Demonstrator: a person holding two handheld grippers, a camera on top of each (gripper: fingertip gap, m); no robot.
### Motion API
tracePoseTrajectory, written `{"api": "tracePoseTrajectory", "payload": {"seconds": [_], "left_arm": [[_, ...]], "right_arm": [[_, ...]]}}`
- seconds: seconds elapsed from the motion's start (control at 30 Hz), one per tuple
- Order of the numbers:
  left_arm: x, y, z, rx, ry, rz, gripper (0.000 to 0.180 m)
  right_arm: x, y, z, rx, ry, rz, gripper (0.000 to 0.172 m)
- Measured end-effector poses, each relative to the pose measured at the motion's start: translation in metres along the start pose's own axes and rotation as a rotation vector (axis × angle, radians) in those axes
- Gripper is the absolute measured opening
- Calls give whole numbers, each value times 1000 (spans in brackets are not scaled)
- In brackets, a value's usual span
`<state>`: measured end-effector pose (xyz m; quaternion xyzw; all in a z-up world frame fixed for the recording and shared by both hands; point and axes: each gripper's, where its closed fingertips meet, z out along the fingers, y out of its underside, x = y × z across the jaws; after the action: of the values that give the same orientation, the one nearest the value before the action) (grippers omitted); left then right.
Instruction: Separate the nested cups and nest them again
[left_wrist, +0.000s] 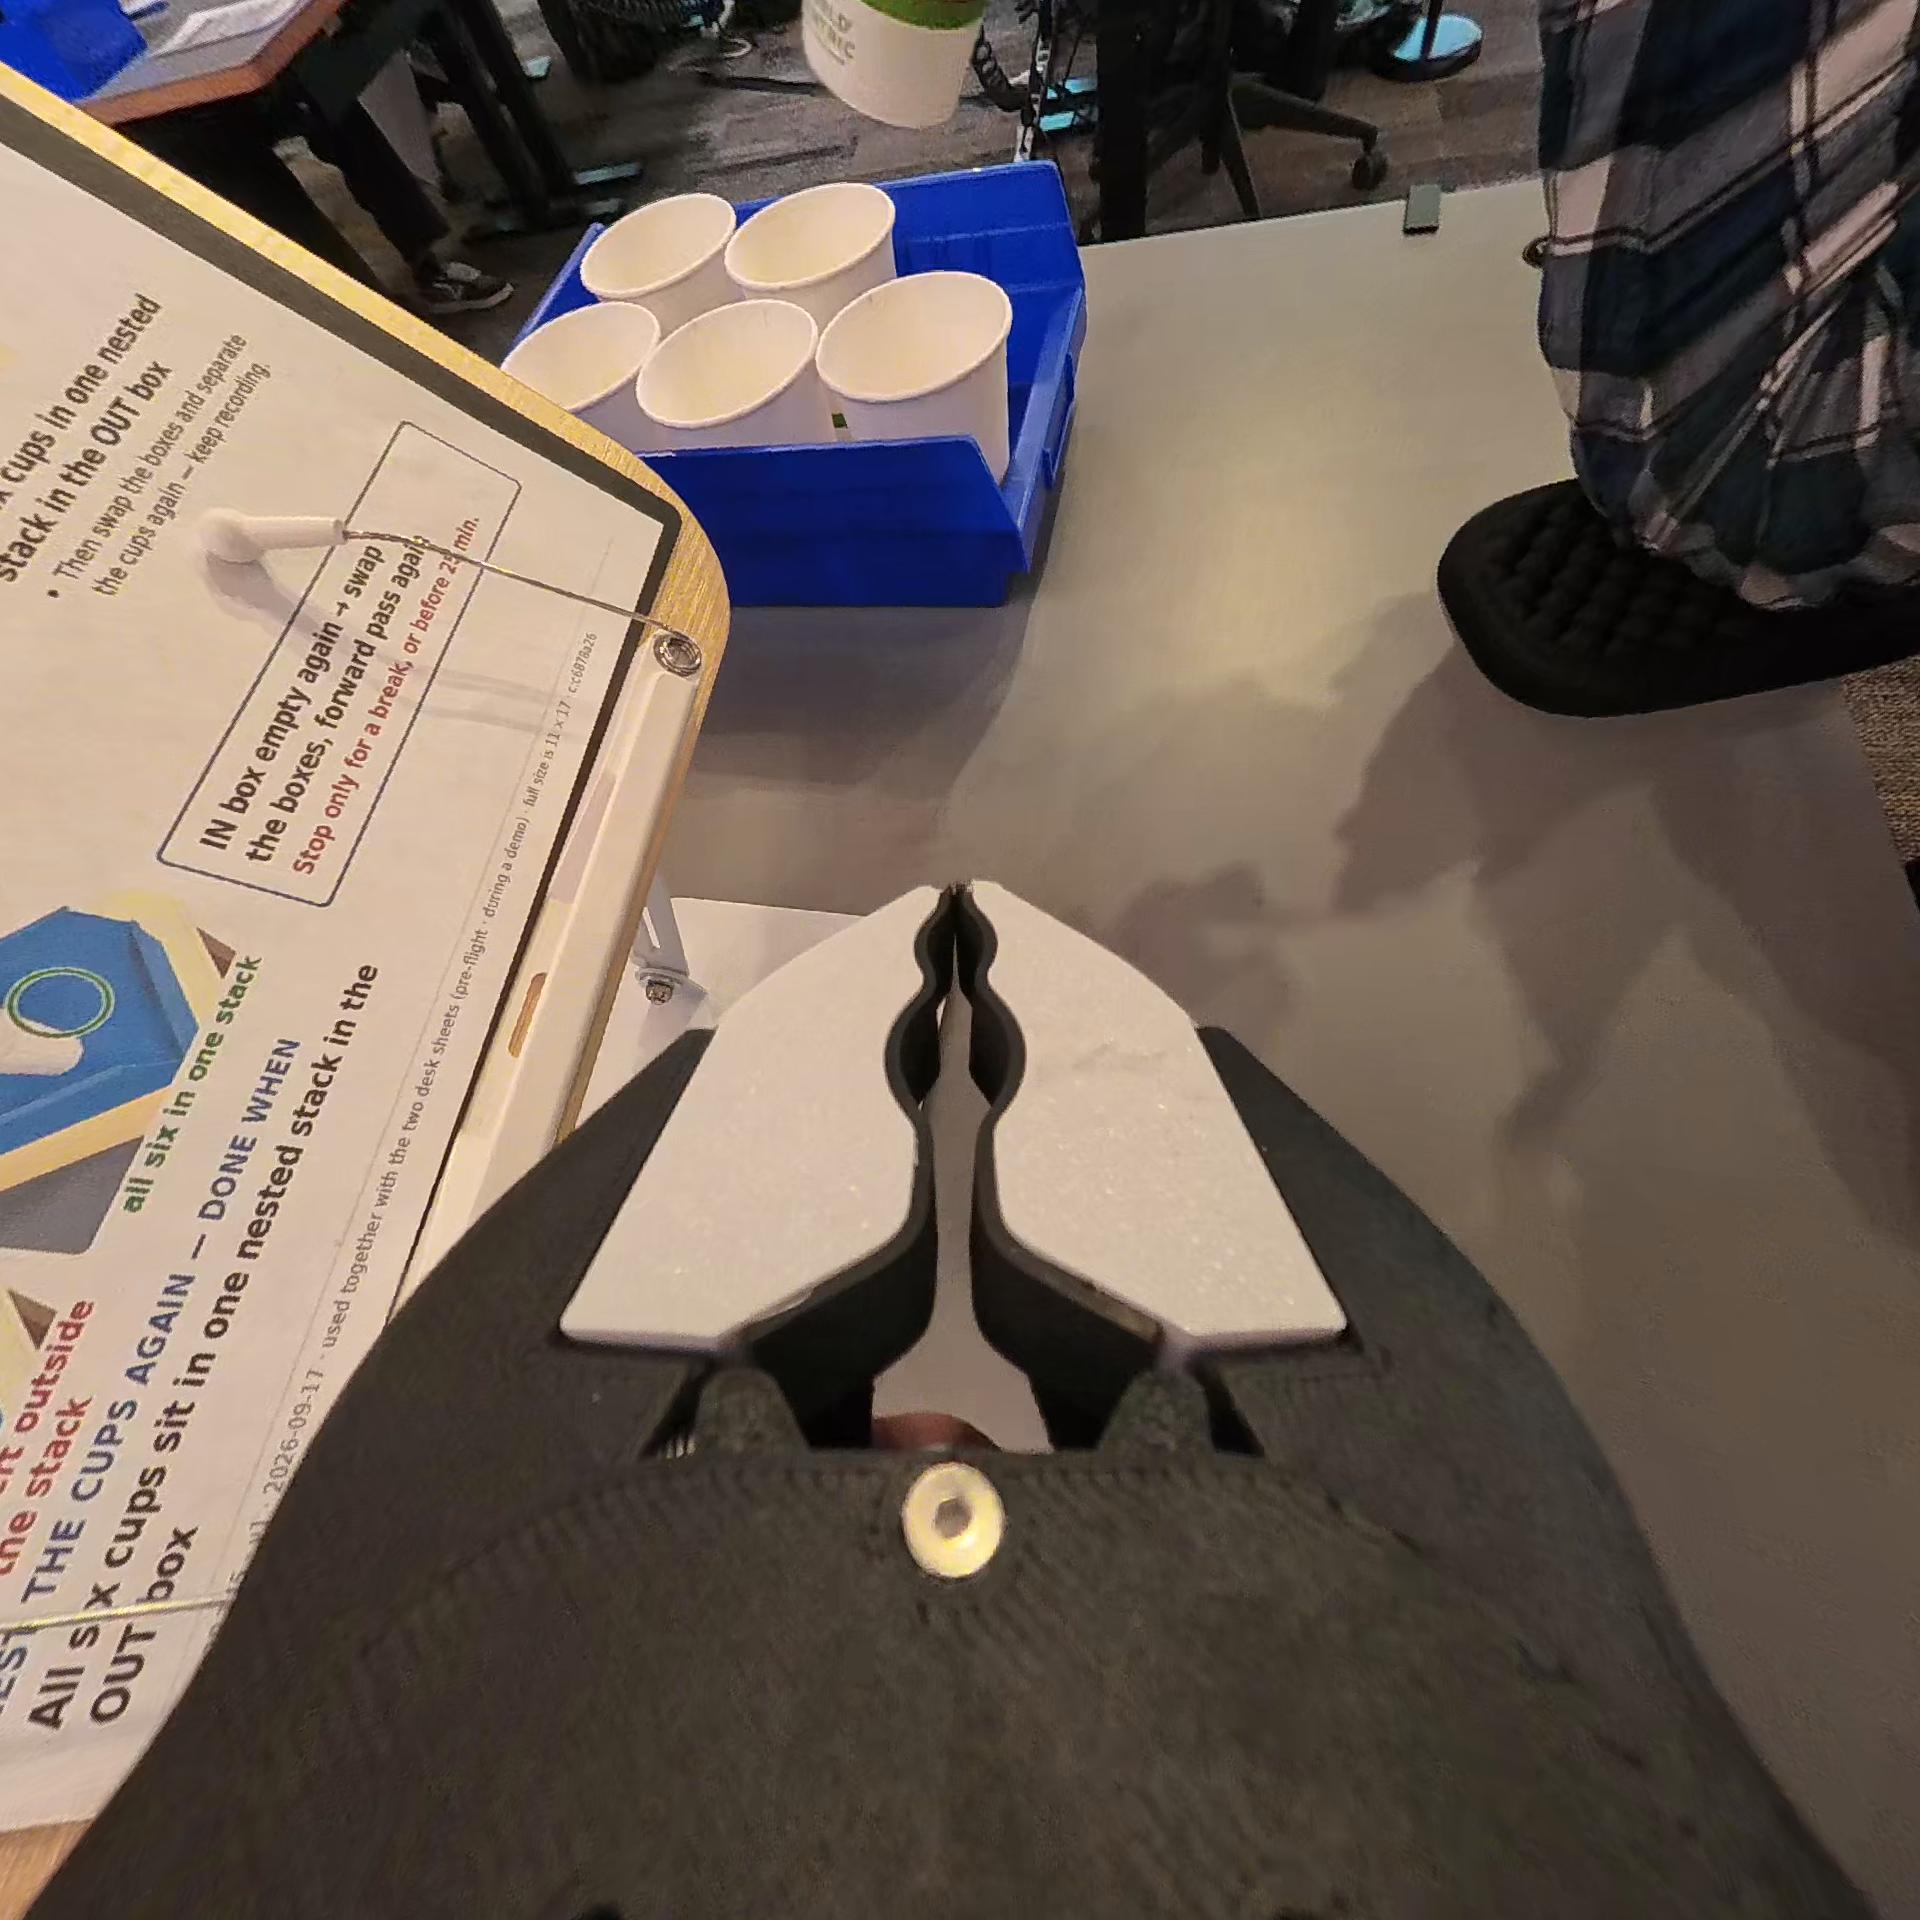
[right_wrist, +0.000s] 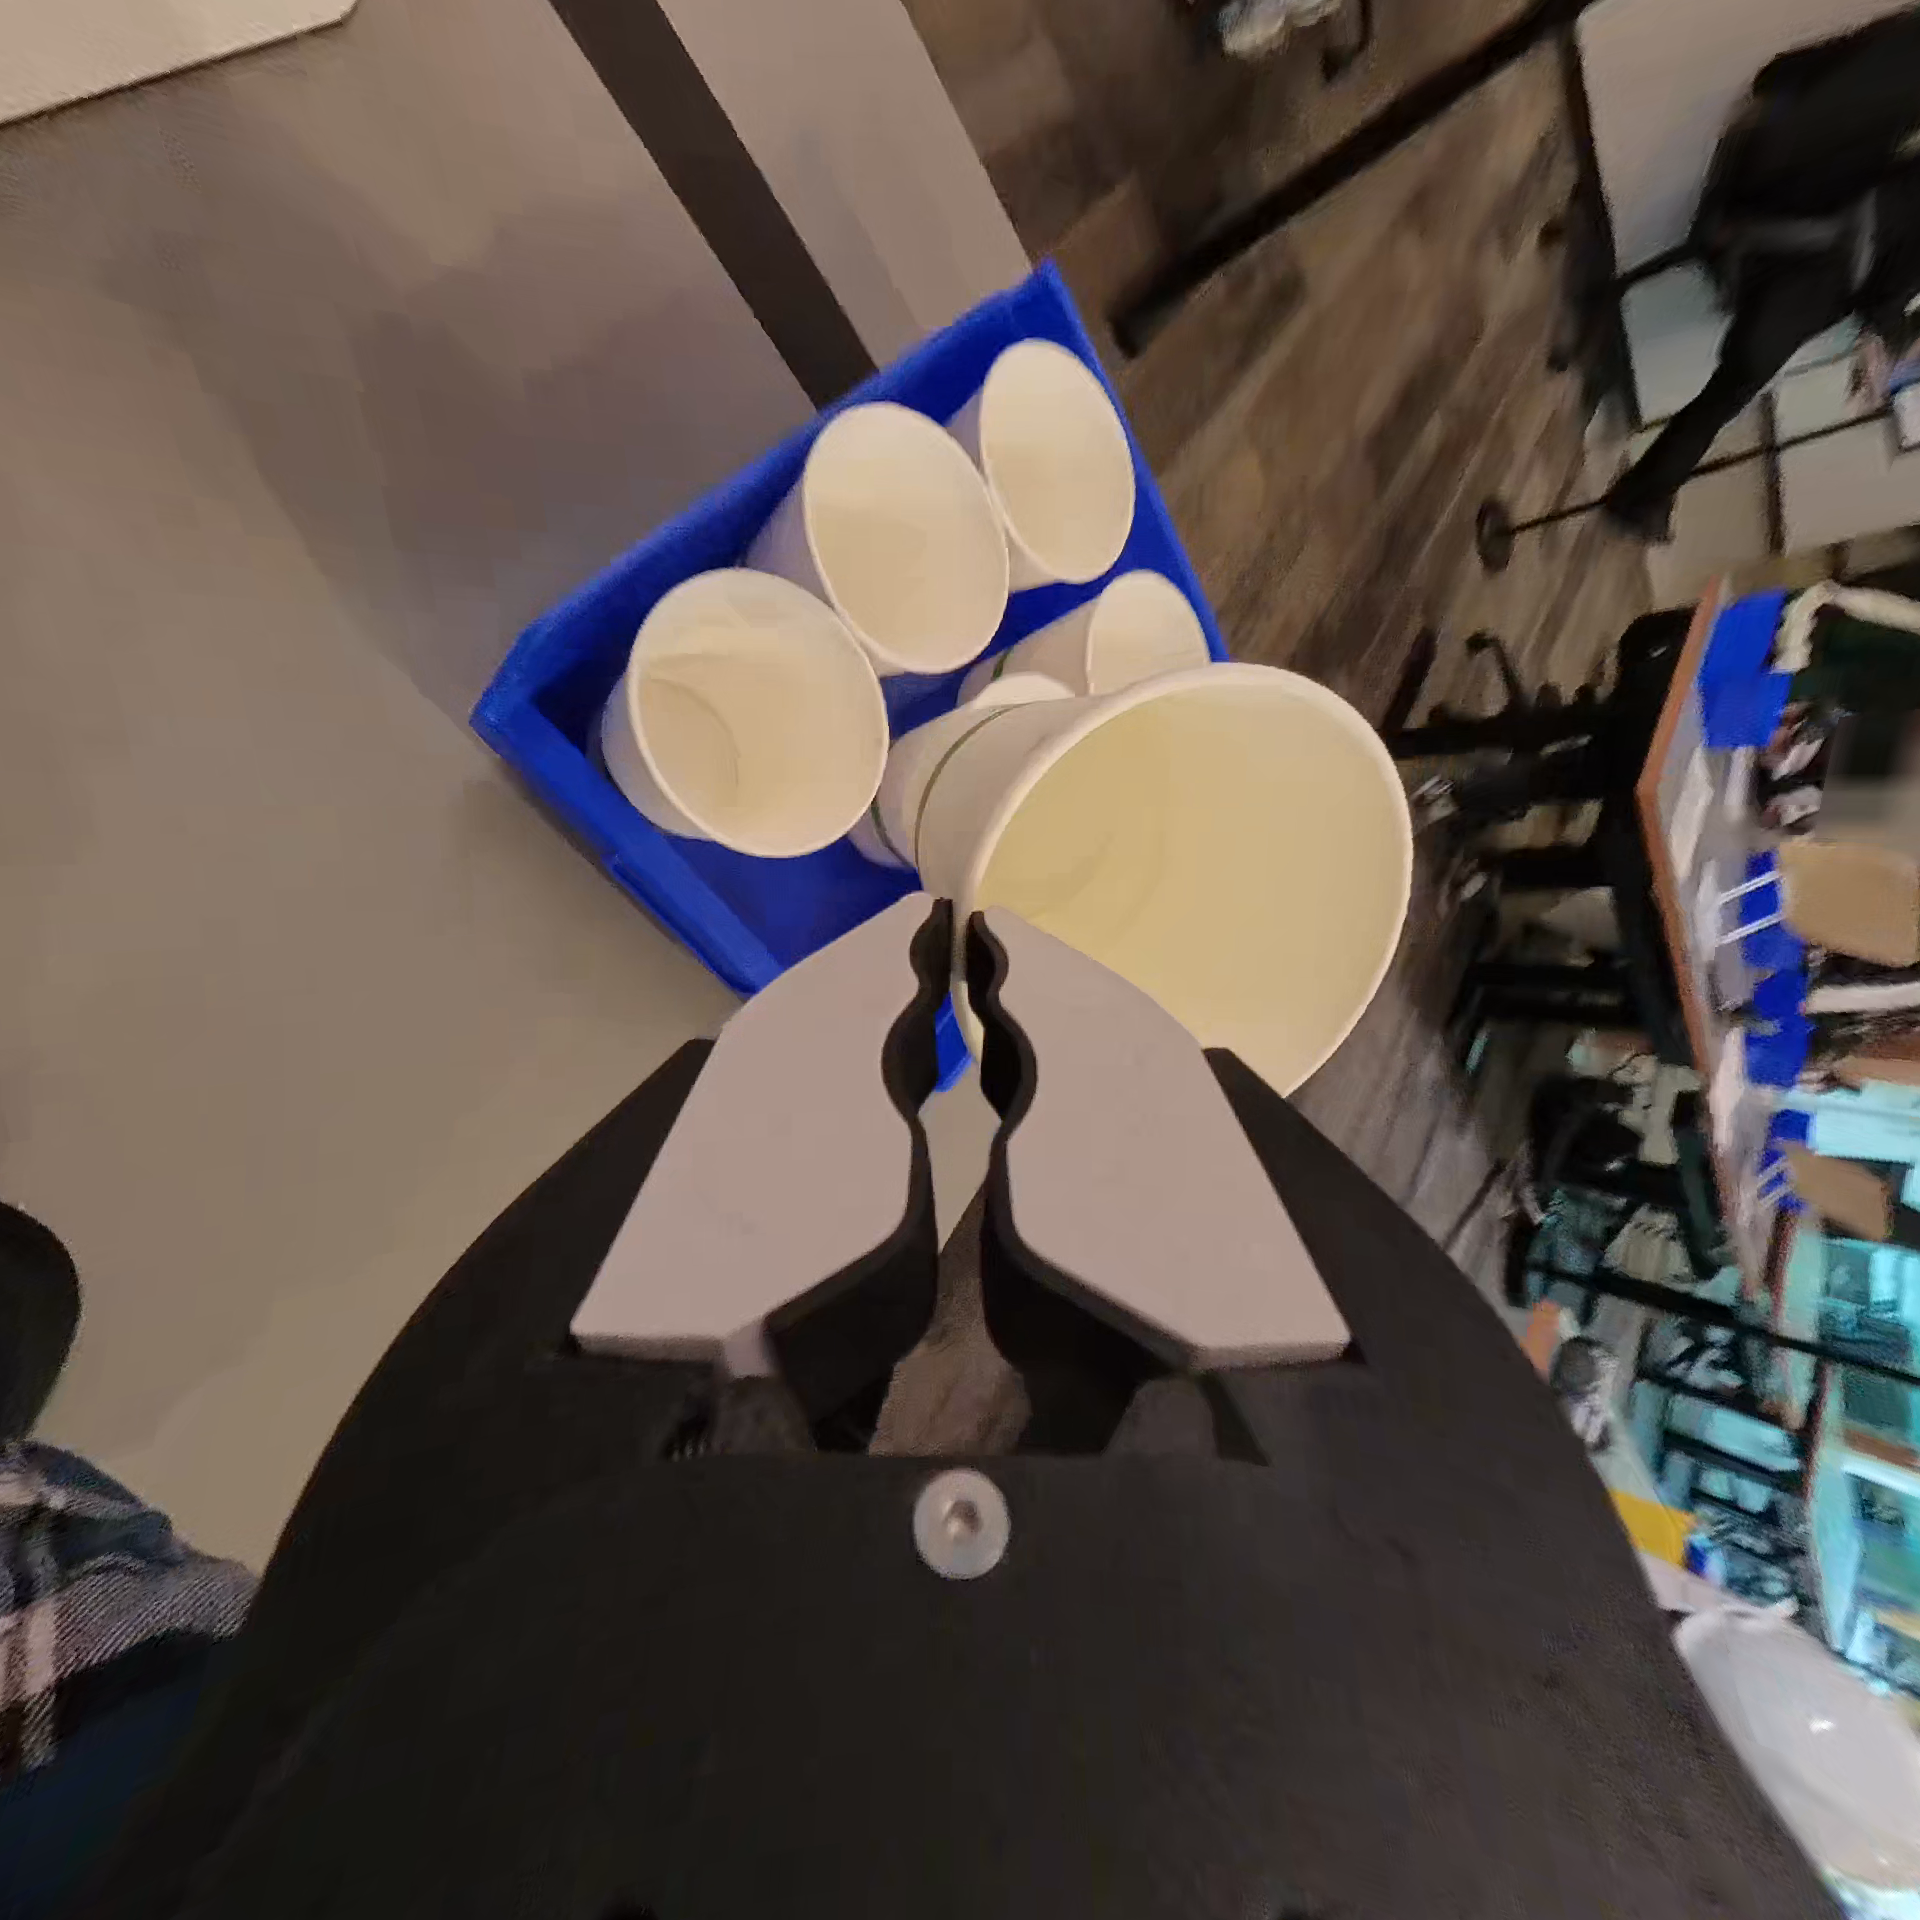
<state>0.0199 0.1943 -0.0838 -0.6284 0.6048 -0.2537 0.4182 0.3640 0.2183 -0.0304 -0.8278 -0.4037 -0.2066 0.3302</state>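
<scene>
White paper cups (left_wrist: 774, 312), five counted, stand upright and separate in one blue bin (left_wrist: 862, 520) at the far side of the grey table (left_wrist: 1299, 675) in the left wrist view. A sixth cup (left_wrist: 894, 52) hangs above and beyond the bin, cut off by the top edge. Left gripper (left_wrist: 956, 891) hovers over bare table well short of the bin, jaws together with nothing between them. One instruction board (left_wrist: 312, 727) leans at left; one black pad (left_wrist: 1621, 613) lies at right, partly under a plaid sleeve (left_wrist: 1745, 312). Right wrist view next: right gripper (right_wrist: 958, 914) is clamped on the rim of the sixth cup (right_wrist: 1195, 862), one finger (right_wrist: 1060, 997) inside the wall and the other outside, cup tipped with its mouth toward the camera, held over the near corner of the bin (right_wrist: 540, 686). Below it, four open mouths show plainly, and a fifth cup is mostly hidden behind the held one. Risks, as judged: a thin rim pinch could let the cup pivot or slip free; pressing too hard could crease the paper; lowering it tilted could knock over a standing cup or miss its mouth, so it should be squared up first. With the left gripper far off, nothing steadies the receiving cup.
</scene>
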Motion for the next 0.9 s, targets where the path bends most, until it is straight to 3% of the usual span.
{"api": "tracePoseTrajectory", "payload": {"seconds": [0.27, 0.9], "left_arm": [[2, 3, 2, -15, 14, 4, 0], [3, 5, 4, -24, 20, 8, 0]], "right_arm": [[-13, 44, 37, -172, -176, 103, 3], [-36, 64, 95, -268, -376, 115, 3]]}}
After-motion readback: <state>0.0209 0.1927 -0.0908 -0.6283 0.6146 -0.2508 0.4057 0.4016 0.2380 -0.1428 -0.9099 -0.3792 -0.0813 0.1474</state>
